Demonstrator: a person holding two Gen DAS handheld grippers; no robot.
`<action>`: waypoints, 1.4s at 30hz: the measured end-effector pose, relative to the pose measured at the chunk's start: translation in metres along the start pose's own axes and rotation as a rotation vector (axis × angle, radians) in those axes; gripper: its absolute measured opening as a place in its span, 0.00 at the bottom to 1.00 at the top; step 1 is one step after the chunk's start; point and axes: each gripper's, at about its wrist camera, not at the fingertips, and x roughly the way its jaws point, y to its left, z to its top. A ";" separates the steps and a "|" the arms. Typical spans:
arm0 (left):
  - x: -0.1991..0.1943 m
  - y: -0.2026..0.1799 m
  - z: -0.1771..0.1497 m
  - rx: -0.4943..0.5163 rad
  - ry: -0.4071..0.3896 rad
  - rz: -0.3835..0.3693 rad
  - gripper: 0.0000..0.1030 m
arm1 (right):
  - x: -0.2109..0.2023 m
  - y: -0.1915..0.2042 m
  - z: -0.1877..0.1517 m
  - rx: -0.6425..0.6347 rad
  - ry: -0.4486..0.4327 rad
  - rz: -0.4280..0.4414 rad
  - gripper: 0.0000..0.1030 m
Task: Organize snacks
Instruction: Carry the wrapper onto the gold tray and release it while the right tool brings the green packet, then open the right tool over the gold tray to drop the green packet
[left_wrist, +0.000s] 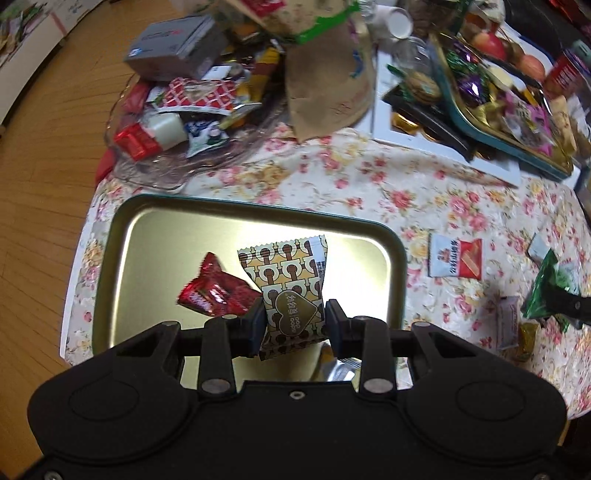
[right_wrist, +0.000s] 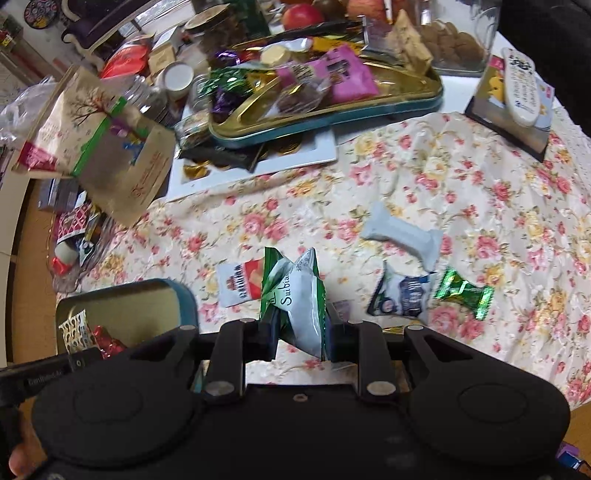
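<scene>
Here, each gripper has a snack and the tin is filling.

Left gripper: the left gripper (left_wrist: 294, 325) is clenched on a cream-and-brown patterned foil packet with a heart label (left_wrist: 290, 291), held upright above the shallow gold metal tin with a dark green rim (left_wrist: 147, 236) at lower centre of the left view.

Right gripper: the right gripper (right_wrist: 301, 332) pinches a crumpled green-and-white plastic sachet (right_wrist: 299, 295) at its lower end, lifted over the floral tablecloth (right_wrist: 461, 192) at centre frame.

Already in the tin: a shiny red crinkled foil candy (left_wrist: 218, 291) lies on the tin floor, just left of the held packet.

Still loose: a white pillow-shaped wrapper (right_wrist: 402, 234), a blue-and-white printed pouch (right_wrist: 402, 295), a metallic green twist-wrapped sweet (right_wrist: 463, 291) and a white-and-red small sachet (right_wrist: 240, 282) lie apart on the cloth, right of centre.

Handling: these packets look very light, soft and crushable; glossy film is likely slippery, so a crimped end seam or the flat middle seems the safest hold, with gentle pressure.

Surfaces: the tin is smooth, hard and reflective, so wrappers may slide; the cloth is wrinkled and matte.

Background: a crowded teal-rimmed gold tray (right_wrist: 406, 103) sits at upper centre.
</scene>
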 end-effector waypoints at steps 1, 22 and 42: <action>0.000 0.004 0.000 -0.010 -0.001 0.001 0.41 | 0.002 0.006 -0.001 -0.005 0.007 0.010 0.24; -0.004 0.057 0.000 -0.126 -0.037 0.006 0.42 | 0.028 0.094 -0.035 -0.176 0.091 0.138 0.24; 0.012 0.056 -0.005 -0.141 0.056 -0.035 0.41 | 0.036 0.160 -0.073 -0.311 0.176 0.307 0.30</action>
